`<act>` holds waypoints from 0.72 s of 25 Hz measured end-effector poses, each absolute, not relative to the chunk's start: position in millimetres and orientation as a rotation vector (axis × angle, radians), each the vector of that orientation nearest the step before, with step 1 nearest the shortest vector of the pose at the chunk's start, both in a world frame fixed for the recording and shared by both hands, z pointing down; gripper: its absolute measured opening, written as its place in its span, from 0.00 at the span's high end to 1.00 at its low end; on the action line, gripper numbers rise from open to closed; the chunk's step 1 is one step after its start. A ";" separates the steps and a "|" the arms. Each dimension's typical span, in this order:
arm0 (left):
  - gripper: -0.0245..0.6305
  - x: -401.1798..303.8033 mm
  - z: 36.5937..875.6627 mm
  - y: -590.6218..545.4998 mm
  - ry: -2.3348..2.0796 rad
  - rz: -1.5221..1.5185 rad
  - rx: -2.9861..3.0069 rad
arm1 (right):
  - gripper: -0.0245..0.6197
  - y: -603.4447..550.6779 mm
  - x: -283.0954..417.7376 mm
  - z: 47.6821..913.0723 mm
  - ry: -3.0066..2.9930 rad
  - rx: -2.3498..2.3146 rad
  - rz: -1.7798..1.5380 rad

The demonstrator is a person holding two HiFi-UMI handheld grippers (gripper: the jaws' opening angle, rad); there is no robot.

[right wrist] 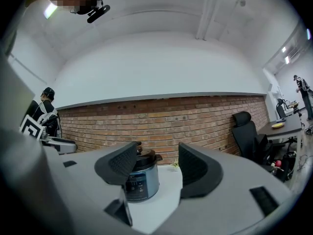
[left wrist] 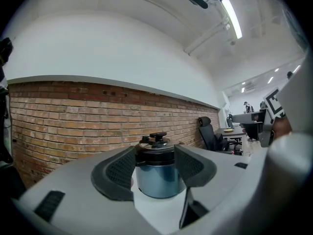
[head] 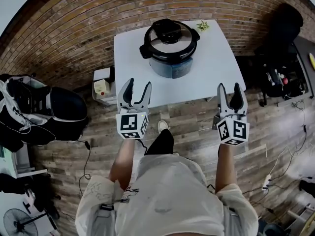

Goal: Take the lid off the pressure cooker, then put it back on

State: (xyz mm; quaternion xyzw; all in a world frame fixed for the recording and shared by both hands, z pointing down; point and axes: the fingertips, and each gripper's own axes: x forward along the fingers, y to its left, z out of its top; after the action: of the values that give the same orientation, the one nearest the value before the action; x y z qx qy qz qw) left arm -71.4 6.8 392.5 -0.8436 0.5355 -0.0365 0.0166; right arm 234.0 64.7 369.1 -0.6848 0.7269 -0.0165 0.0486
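- The left tool (head: 138,85) is held level, with its two dark jaws standing apart and nothing between them.
- The right tool (head: 230,86) is also level, with its jaws apart and empty.
- Each tool carries a cube with black and white square markers at its near end, the left cube (head: 132,124) and the right cube (head: 232,131).
- Both tools sit at the near edge of a white counter (head: 216,70), the left one near its left corner and the right one near its right corner. They are well apart from each other.
- Both point towards the pressure cooker (head: 171,63), and neither touches it.
- The pressure cooker stands on the far middle part of the counter. It has a blue-grey body with a dark control panel facing the near side.
- The lid (head: 183,44) sits on the cooker. It is silver with a black rim and has a black handle at its centre.
- A small green plant (head: 202,26) lies on the far right of the counter, just beside the cooker.
- A brick wall (head: 74,28) runs behind the counter, which stands on a wooden floor (head: 192,127).
- A small white box (head: 101,88) sits on the floor at the counter's left side.
- A black office chair (head: 66,109) stands further left, and another dark chair (head: 280,28) is at the far right.
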 end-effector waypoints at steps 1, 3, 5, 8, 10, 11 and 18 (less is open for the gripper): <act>0.56 -74.4 391.2 -3.6 1.672 -0.108 -2.618 | 0.55 52.6 230.6 366.3 2.226 -2.080 -0.043; 0.56 -80.1 386.4 -26.3 1.684 -0.095 -2.610 | 0.55 26.1 224.6 357.9 2.243 -2.064 -0.024; 0.56 -85.5 381.1 -50.1 1.689 -0.080 -2.604 | 0.55 -1.7 218.9 349.5 2.254 -2.053 -0.003; 0.56 -95.5 377.0 -85.1 1.696 -0.071 -2.596 | 0.55 -42.8 207.6 341.2 2.273 -2.039 0.023; 0.56 -102.2 376.4 -107.6 1.705 -0.067 -2.592 | 0.55 -68.8 200.1 339.3 2.283 -2.033 0.029; 0.56 -105.0 376.0 -118.4 1.709 -0.065 -2.590 | 0.55 -81.0 196.7 338.8 2.287 -2.031 0.028; 0.56 -123.5 374.7 -174.6 1.737 -0.046 -2.579 | 0.54 -141.1 169.1 335.5 2.350 -2.000 0.050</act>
State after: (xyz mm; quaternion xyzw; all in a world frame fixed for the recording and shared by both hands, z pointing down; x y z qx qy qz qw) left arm -123.5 -174.6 374.7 -0.8293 0.5584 -0.0147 0.0160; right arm 169.1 -141.1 335.5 -0.6478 0.7611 0.0162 0.0274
